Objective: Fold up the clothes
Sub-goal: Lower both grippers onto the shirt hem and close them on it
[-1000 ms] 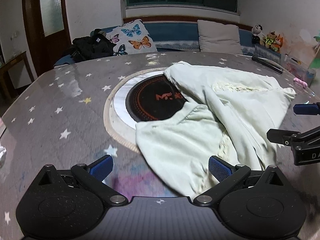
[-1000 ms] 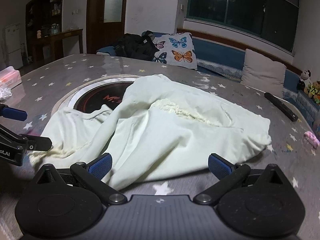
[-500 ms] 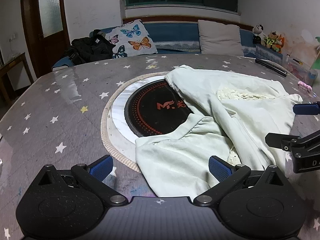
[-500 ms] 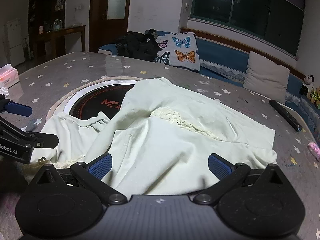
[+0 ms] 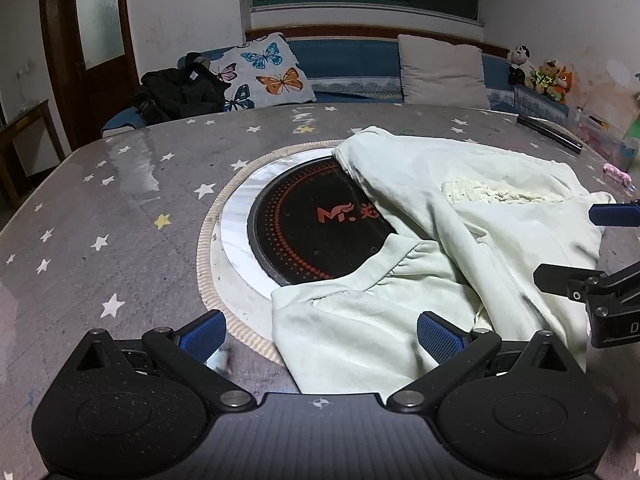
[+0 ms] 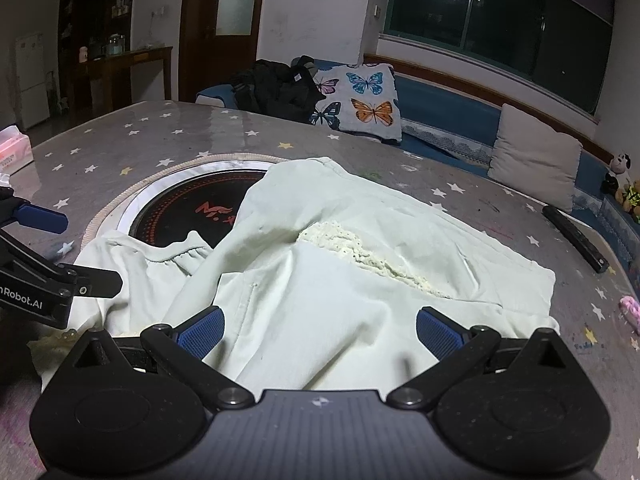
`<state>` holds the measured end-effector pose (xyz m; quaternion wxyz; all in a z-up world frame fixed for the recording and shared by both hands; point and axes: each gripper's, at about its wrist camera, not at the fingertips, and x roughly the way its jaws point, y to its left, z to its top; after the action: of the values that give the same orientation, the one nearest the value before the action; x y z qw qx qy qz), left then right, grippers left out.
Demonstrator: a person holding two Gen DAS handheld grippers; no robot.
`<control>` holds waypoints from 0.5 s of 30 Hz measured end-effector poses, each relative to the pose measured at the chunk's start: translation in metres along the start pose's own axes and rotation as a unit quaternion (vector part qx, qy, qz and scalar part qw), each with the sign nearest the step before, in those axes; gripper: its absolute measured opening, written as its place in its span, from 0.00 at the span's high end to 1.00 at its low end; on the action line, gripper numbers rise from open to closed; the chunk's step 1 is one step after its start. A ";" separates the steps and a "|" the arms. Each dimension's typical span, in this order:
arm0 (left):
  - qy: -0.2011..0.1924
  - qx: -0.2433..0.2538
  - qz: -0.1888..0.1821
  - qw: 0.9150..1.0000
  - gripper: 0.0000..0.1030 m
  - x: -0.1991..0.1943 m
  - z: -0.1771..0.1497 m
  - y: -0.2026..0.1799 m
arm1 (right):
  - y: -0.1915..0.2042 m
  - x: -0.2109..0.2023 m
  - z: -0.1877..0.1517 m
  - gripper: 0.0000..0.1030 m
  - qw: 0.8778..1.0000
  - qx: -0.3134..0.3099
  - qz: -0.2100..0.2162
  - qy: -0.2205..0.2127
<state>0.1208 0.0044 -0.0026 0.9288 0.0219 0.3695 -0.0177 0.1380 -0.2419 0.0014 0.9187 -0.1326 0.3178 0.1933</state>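
Garment: a pale green garment [image 5: 460, 240] is lying crumpled on the table [image 5: 120, 220], spreading from the middle toward its right edge and partly covering the round black cooktop [image 5: 312, 228].
Left gripper [image 5: 320, 330]: jaws are standing wide apart and gripping nothing, hovering at the garment's near hem.
Right gripper [image 6: 318, 330]: jaws are also standing wide apart and empty, with the garment's near edge lying between its fingers [image 6: 436, 330].
Trim: a cream lace strip [image 6: 360, 252] is showing in the folds.
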 end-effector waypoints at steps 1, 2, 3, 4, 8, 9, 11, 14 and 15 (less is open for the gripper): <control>0.000 0.000 -0.001 1.000 0.01 0.001 0.001 0.000 | 0.000 0.001 0.001 0.00 1.000 0.000 0.000 0.000; 0.000 -0.001 -0.003 1.000 0.01 0.002 0.002 0.001 | -0.001 0.003 0.002 0.00 1.000 0.000 0.000 0.001; 0.001 -0.002 -0.004 1.000 0.01 0.003 0.003 0.001 | -0.001 0.004 0.003 0.00 1.000 -0.001 -0.001 0.001; 0.002 -0.003 -0.006 1.000 0.01 0.005 0.004 0.002 | -0.002 0.006 0.004 0.00 1.000 -0.002 -0.002 0.003; 0.007 -0.004 -0.014 1.000 0.07 0.010 0.005 0.002 | -0.003 0.015 0.010 0.02 1.000 -0.003 -0.005 0.008; 0.008 -0.004 -0.016 1.000 0.08 0.012 0.006 0.002 | -0.004 0.017 0.012 0.04 1.000 -0.002 -0.004 0.010; 0.012 -0.005 -0.017 1.000 0.13 0.015 0.005 0.003 | -0.006 0.021 0.015 0.05 1.000 0.001 -0.002 0.014; 0.016 -0.006 -0.020 1.000 0.20 0.020 0.005 0.005 | -0.010 0.029 0.018 0.11 1.000 0.011 0.000 0.024; 0.017 -0.007 -0.021 1.000 0.21 0.021 0.004 0.005 | -0.012 0.031 0.019 0.14 1.000 0.015 0.002 0.027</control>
<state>0.1389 0.0092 -0.0135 0.9220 0.0077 0.3857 -0.0344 0.1753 -0.2370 -0.0021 0.9115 -0.1235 0.3451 0.1865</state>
